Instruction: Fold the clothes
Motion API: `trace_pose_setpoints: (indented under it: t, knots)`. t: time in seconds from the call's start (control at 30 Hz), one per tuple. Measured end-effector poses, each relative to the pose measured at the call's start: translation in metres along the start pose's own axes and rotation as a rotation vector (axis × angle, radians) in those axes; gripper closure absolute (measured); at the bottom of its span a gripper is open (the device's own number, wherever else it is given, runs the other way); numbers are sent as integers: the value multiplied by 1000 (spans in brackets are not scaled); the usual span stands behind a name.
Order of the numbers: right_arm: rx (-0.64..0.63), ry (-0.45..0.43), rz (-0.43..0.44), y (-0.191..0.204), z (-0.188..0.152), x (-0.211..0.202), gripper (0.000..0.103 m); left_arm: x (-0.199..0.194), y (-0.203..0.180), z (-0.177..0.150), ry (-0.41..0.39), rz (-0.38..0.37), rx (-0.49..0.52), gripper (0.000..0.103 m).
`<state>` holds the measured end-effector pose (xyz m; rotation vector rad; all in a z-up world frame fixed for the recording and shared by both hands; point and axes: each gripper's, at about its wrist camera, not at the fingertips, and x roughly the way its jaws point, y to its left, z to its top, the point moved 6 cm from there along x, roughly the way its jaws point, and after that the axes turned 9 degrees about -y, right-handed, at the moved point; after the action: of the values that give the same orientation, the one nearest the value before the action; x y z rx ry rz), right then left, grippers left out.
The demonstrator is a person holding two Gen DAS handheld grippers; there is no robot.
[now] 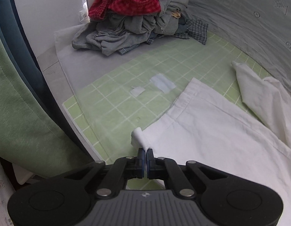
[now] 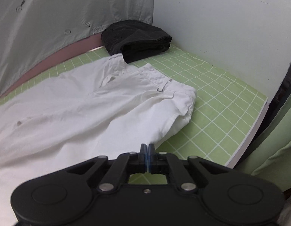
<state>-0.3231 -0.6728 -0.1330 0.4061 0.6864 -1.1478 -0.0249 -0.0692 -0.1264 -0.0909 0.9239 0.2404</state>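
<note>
White trousers lie spread on the green grid mat. My left gripper is shut on the hem corner of one leg, a small bunch of white cloth sticking out above the fingers. The other leg lies folded to the far right. In the right wrist view the same trousers show their waistband end, and my right gripper is shut on the near edge of the cloth by the hip.
A heap of unfolded clothes, red checked on top of grey, sits at the far left of the mat. A folded black garment lies at the far corner. Grey fabric hangs behind; a green curtain hangs at the side.
</note>
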Motion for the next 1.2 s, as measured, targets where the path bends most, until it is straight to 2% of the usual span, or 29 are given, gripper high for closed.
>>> trace_pose_setpoints:
  t: [0.07,0.13,0.2,0.23,0.3,0.33,0.4,0.8,1.07,1.2]
  knots:
    - [-68,25,-26,4,-7,5,98,4,5,-9,24,18,-2,91]
    - [-91,15,-38,8,-7,3,66,5,9,-13,31,27,1,85]
    - [-106,-11,-23,17,1,1,56,2,6,-7,7,28,22,66]
    - [-113,-23,-16,22,5,1,49,0,4,-3,-9,29,30,62]
    - [-129,-48,0,33,13,0,40,-4,-4,8,-44,31,47,46]
    - [-137,-60,8,38,17,0,34,-6,-8,13,-59,35,52,42]
    - [-152,-84,24,49,26,-1,32,-9,-16,20,-80,30,57,36]
    - [-186,-100,134,118,48,20,29,11,-65,40,-59,-20,55,33]
    - [-149,-108,109,146,83,59,26,45,-121,84,-68,-62,35,24]
    - [-129,-88,80,163,95,88,26,74,-157,112,-64,-90,21,24]
